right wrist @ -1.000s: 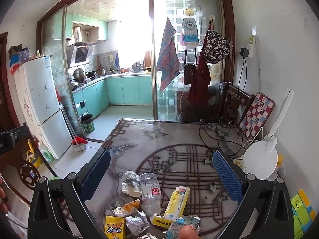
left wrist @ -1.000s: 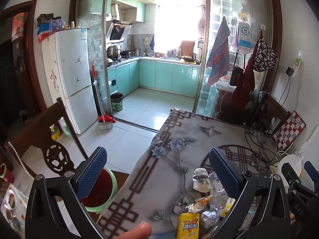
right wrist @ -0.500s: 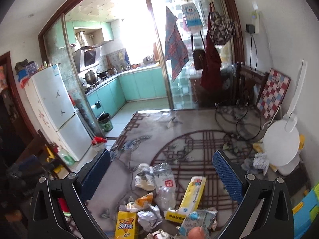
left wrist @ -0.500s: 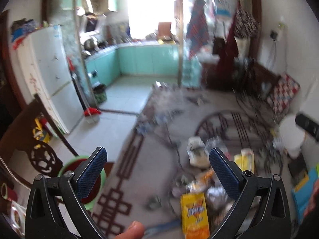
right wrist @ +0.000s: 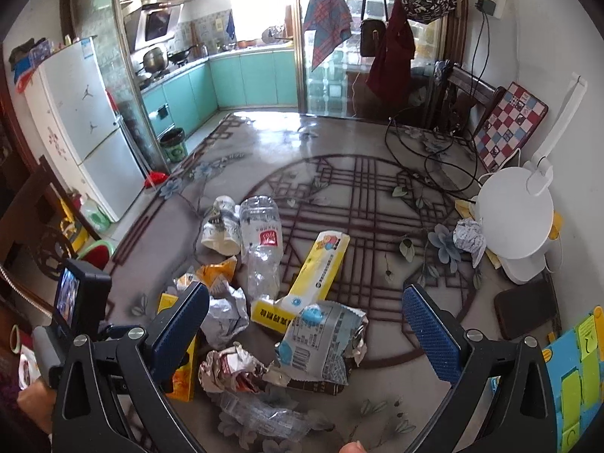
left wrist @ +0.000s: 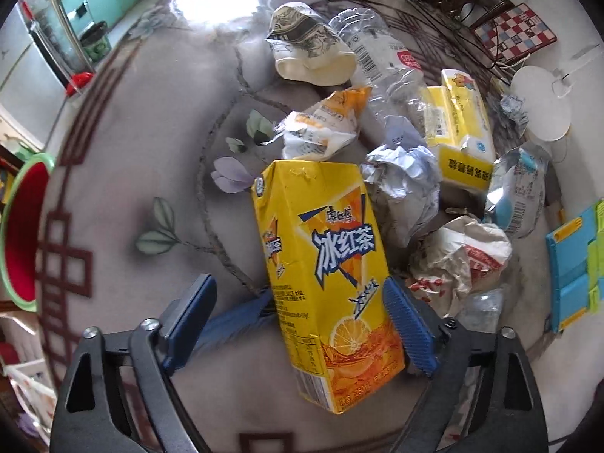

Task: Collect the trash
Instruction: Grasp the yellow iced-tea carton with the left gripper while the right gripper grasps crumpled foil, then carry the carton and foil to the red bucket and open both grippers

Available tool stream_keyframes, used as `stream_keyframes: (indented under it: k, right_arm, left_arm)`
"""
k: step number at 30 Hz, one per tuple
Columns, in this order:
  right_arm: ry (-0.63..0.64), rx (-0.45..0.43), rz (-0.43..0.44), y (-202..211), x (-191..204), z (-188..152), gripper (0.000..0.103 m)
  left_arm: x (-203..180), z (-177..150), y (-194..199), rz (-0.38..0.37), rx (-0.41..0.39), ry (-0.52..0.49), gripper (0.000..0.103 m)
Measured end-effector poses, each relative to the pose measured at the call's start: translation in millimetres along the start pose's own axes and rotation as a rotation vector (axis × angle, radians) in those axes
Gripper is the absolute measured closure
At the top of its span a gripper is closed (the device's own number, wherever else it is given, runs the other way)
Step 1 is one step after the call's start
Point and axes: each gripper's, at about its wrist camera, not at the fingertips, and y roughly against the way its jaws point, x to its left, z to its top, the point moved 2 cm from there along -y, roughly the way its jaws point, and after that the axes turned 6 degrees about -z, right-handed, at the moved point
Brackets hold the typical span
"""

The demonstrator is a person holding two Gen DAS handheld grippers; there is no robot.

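Observation:
A yellow iced-tea carton (left wrist: 324, 264) lies on the table between the fingers of my left gripper (left wrist: 298, 309). The right finger (left wrist: 409, 328) touches its side; the left finger (left wrist: 188, 313) stands apart from it, so the gripper is open. Behind the carton lies a pile of trash: a crushed paper cup (left wrist: 309, 49), a clear bottle (left wrist: 381, 60), a yellow box (left wrist: 456, 128), crumpled wrappers (left wrist: 400, 177). My right gripper (right wrist: 305, 321) is open and empty above the same pile, over a silver-blue wrapper (right wrist: 321, 339). The carton shows partly behind its left finger (right wrist: 181, 370).
A red bin with a green rim (left wrist: 22, 234) stands on the floor left of the table. A white lamp base (right wrist: 517, 211), a dark phone (right wrist: 524, 313), cables (right wrist: 426, 162) and a checkered board (right wrist: 509, 124) occupy the table's right side. Blue-green plastic (left wrist: 573, 264) lies at the right edge.
My left gripper has dropped from a level view down to the table and now straddles the yellow carton. My right gripper has tilted down slightly toward the pile.

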Motion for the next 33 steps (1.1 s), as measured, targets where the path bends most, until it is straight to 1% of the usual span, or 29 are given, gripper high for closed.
stream_keyframes:
  k: [1,3,5,6,7,10,11,12,13,15,16,17,20,23,24,25,26,27,28,29,30,31,33]
  right_arm:
    - [0.003,0.021,0.026,-2.6,4.7,-3.3,0.001]
    - [0.003,0.057,0.093,-9.1,14.2,-12.5,0.001]
    - [-0.011,0.085,0.131,-16.8,20.3,-21.6,0.001]
    - [-0.026,0.097,0.143,-21.2,21.7,-25.1,0.001]
    - [-0.042,0.109,0.153,-24.4,21.9,-27.9,0.001]
    - [-0.079,0.131,0.174,-30.3,21.1,-33.8,0.001]
    - [-0.076,0.133,0.17,-29.6,22.0,-34.0,0.001]
    - [-0.066,0.133,0.159,-28.5,24.1,-35.1,0.001]
    - [-0.048,0.132,0.145,-27.3,27.1,-36.5,0.001]
    - [-0.016,0.138,0.137,-25.0,34.1,-39.6,0.001]
    - [-0.004,0.147,0.147,-24.8,38.1,-41.7,0.001]
    - [0.005,0.158,0.161,-26.2,42.5,-44.9,0.001]
    - [0.017,0.189,0.198,-36.3,55.2,-55.8,0.001]
    - [0.018,0.236,0.185,-62.8,64.4,-63.8,0.002]
    - [0.018,0.251,0.182,-71.8,66.0,-65.8,0.006]
    - [0.014,0.265,0.184,-79.5,67.1,-67.7,0.017]
    - [0.006,0.28,0.188,-86.9,67.4,-69.8,0.025]
    - [-0.007,0.3,0.198,-94.9,67.5,-72.3,0.049]
    - [-0.03,0.32,0.221,-100.6,66.4,-74.0,0.066]
    - [-0.061,0.307,0.244,-100.2,63.8,-73.1,0.066]
    - [-0.073,0.3,0.243,-98.3,62.9,-72.5,0.075]
    - [-0.073,0.289,0.241,-94.9,62.3,-70.2,0.087]
    - [-0.078,0.259,0.232,-85.4,60.4,-64.9,0.089]
  left_arm:
    - [-0.4,1.1,-1.6,-0.014,-0.008,-0.002,0.031]
    - [-2.5,0.7,-0.2,0.008,-0.004,-0.001,0.031]
    - [-6.5,3.5,4.3,0.046,-0.007,0.007,0.021]
    - [-8.1,3.5,4.7,0.027,-0.01,0.006,0.017]
    - [-9.3,3.2,3.4,0.013,-0.003,0.008,0.015]
    - [-7.1,1.9,-6.0,0.036,0.024,0.023,0.014]
    - [-5.1,0.9,-8.0,0.043,0.024,0.034,0.015]
    - [-2.7,-0.7,-9.3,0.036,0.023,0.049,0.028]
    - [-0.7,-4.3,-12.1,0.012,0.024,0.065,0.04]
    - [3.7,-6.8,-3.6,-0.01,0.011,0.086,0.041]
    - [5.3,-8.2,1.7,-0.015,-0.007,0.08,0.042]
    - [5.5,-8.2,11.2,-0.005,-0.031,0.063,0.042]
    - [10.1,-6.9,41.4,0.055,-0.112,0.021,0.042]
    - [21.9,-3.8,65.4,0.096,-0.177,0.015,0.041]
    - [30.7,-1.5,67.2,0.108,-0.191,0.015,0.041]
    - [38.6,4.3,66.7,0.119,-0.202,0.015,0.041]
    - [44.5,2.9,76.1,0.127,-0.214,0.015,0.041]
    - [46.9,3.3,82.4,0.137,-0.23,0.015,0.041]
    - [52.5,5.7,85.3,0.145,-0.243,0.015,0.041]
    - [53.9,6.6,89.7,0.152,-0.257,0.018,0.041]
    - [56.1,6.5,94.6,0.159,-0.272,0.021,0.041]
    - [61.7,11.5,99.6,0.167,-0.286,0.025,0.041]
    - [64.8,11.4,110.2,0.179,-0.318,0.031,0.041]
